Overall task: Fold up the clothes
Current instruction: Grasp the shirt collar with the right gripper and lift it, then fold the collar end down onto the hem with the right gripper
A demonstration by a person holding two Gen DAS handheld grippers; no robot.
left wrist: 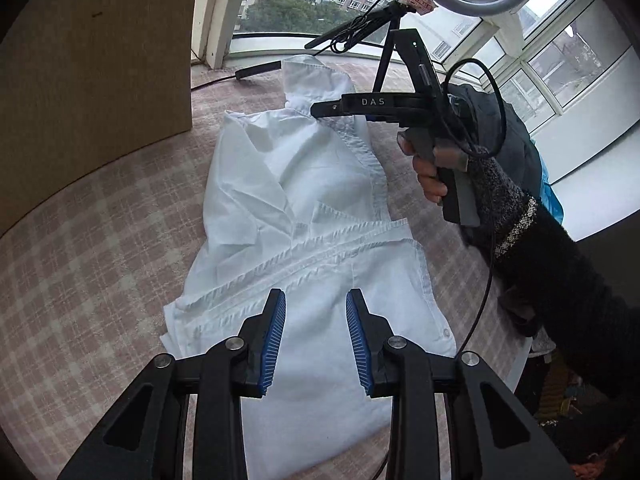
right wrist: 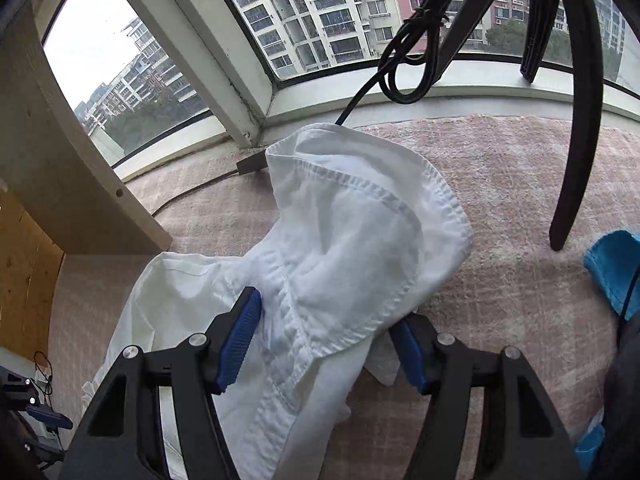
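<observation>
On the pink checked cloth [left wrist: 100,260] lies the white shirt [left wrist: 304,208], partly folded, sides turned in but collar end rumpled. The left gripper [left wrist: 316,336] hovers part-open and empty above its hem; the right gripper [right wrist: 326,344] straddles the collar [right wrist: 360,216], jaws apart, so folding looks unfinished.

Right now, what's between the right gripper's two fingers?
The white shirt's hood end lies between the open right gripper's fingers, seen in the right wrist view.

surface: pink checked cover [left wrist: 100,280] | on it: white shirt [left wrist: 304,208] (rumpled)
</observation>
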